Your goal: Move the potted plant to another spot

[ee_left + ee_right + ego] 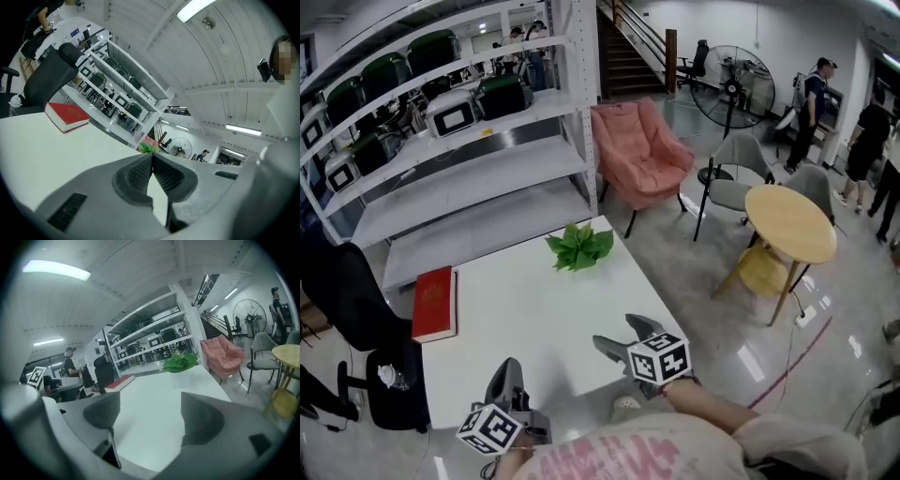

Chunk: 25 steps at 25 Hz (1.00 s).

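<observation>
Two tools sit at the near edge of the table (525, 309): left gripper (508, 370) clenched empty, right gripper (614, 331) spread empty. Potted plant (579, 247) stands at the far edge; advise reaching level and clamping its pot (182, 379) low.

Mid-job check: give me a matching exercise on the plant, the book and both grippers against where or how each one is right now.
Things:
1. potted plant
2. red book
3. left gripper
4. right gripper

Places or states:
A. fingers apart, nothing between them
B. near the far edge of the table
C. fingers together, empty
D. at the table's left edge

Pairs: 1-B, 2-D, 3-C, 4-A.
</observation>
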Motion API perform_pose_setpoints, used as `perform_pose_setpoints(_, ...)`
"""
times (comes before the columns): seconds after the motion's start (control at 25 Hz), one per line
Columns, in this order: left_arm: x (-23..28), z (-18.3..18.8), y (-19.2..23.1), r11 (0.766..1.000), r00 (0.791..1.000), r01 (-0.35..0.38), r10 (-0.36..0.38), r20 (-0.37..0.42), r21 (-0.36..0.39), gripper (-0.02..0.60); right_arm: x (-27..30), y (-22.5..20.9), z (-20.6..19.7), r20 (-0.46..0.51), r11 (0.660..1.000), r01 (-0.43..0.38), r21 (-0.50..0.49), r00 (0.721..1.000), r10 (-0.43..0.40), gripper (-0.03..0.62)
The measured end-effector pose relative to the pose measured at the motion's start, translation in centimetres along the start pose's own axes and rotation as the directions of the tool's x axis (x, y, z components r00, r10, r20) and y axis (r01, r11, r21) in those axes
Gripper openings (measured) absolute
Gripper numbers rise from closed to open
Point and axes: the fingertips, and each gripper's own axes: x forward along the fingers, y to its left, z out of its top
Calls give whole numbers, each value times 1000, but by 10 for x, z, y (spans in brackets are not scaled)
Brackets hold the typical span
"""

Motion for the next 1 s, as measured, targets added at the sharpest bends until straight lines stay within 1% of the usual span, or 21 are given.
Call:
perform_pose_setpoints(0.04, -2, -1, -2, 1000, 1000, 7, -7, -2, 2, 3, -4, 2, -1, 9, 1000, 7, 0, 1000, -7, 388)
perform_pose_setpoints(0.12, -7, -3, -5, 1000, 1000, 20, -20, -7, 7, 3, -13, 5, -2, 29, 1000, 14, 11, 999, -14, 233)
perform_pose_setpoints(0.16, -9, -4, -6, 1000, 1000, 26, -25, -10, 10, 2, -16, 8, -2, 38, 1000, 10, 19, 999, -11, 187)
perform_pose_setpoints(0.24, -16, -7, -8, 999, 999, 31, -31, -15, 12, 3, -23, 16, -5, 48, 999, -5, 33, 999, 3, 176)
perform_pose_setpoints(0.4, -28, -14, -11, 999, 999, 42, -42, -30, 13, 3, -35, 29, -12, 65, 997, -28, 74, 998, 23, 81)
perform_pose_setpoints(0.52, -37, -21, -8, 999, 999, 37, -37, -38, 14, 2, -42, 37, -18, 77, 994, -44, 97, 996, 36, 32)
perform_pose_setpoints(0.64, -45, -26, -8, 999, 999, 31, -30, -42, 18, 3, -48, 41, -24, 77, 994, -44, 105, 996, 36, 12)
perform_pose_setpoints(0.72, -49, -29, -8, 999, 999, 30, -29, -46, 15, 3, -53, 41, -28, 76, 994, -30, 101, 997, 22, 9)
perform_pose_setpoints(0.88, -56, -37, -6, 1000, 998, 26, -26, -52, 4, 3, -61, 36, -35, 70, 997, 24, 78, 997, -30, 8)
perform_pose_setpoints(0.92, -58, -39, -6, 1000, 998, 25, -25, -53, 7, 3, -63, 35, -37, 70, 997, 33, 73, 997, -38, 8)
perform_pose_setpoints(1.0, -61, -42, -9, 999, 998, 25, -23, -58, 39, 3, -68, 33, -38, 74, 997, 45, 65, 996, -50, 9)
